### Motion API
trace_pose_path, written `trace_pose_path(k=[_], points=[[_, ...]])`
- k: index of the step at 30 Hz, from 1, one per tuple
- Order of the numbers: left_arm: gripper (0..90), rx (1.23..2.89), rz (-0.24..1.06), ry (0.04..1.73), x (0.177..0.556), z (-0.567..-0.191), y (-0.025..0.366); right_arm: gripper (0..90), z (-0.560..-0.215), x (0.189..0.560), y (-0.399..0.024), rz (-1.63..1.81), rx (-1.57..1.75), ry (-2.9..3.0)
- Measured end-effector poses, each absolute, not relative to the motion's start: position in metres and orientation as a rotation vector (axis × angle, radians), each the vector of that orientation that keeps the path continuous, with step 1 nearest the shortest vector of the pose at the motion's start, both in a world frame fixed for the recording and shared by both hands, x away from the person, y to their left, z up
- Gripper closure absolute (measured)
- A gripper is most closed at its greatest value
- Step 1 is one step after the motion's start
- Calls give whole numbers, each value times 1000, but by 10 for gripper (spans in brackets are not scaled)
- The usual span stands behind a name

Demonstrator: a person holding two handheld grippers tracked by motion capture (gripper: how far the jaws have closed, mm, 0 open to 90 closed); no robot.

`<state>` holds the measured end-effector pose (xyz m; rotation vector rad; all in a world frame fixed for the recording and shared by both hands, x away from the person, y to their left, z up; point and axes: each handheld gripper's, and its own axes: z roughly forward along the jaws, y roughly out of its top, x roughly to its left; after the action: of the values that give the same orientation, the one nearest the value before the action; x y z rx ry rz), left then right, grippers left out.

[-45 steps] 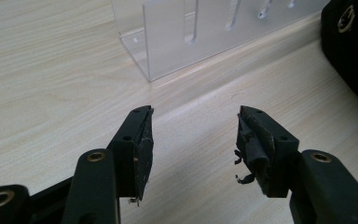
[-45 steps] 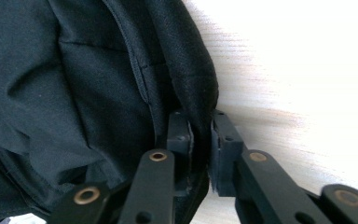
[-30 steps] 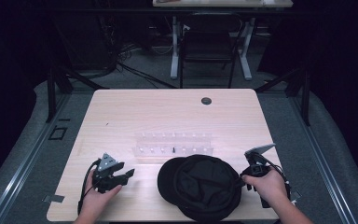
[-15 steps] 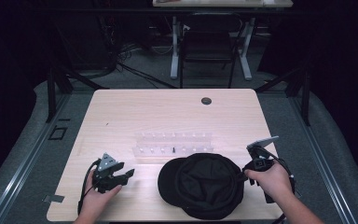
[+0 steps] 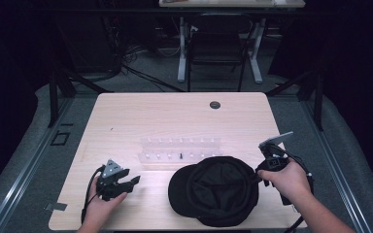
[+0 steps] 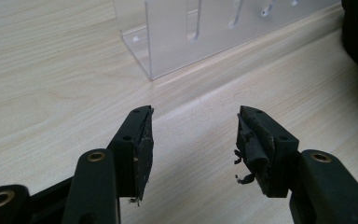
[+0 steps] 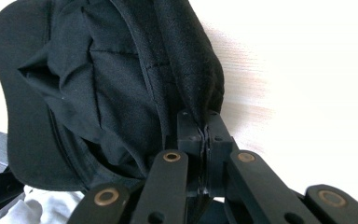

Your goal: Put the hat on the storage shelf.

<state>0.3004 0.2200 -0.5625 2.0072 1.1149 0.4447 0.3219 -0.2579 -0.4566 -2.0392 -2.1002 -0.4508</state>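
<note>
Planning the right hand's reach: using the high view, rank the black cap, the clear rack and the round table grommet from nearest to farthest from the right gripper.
1. Black cap: clamped in the right gripper, at the table's near edge.
2. Clear rack: mid-table, to the gripper's left and a little farther back.
3. Round grommet: by the far edge.

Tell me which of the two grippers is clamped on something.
The right gripper: its jaws are pressed shut on the rim of the black fabric cap. The left gripper rests open, holding nothing.
</note>
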Motion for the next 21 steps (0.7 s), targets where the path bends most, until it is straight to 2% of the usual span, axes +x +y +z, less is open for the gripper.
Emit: trace_pose_path(k=[21], points=[[460, 2016, 434, 1116, 300, -561, 221, 882, -408, 328, -247, -319, -2039, -2229]])
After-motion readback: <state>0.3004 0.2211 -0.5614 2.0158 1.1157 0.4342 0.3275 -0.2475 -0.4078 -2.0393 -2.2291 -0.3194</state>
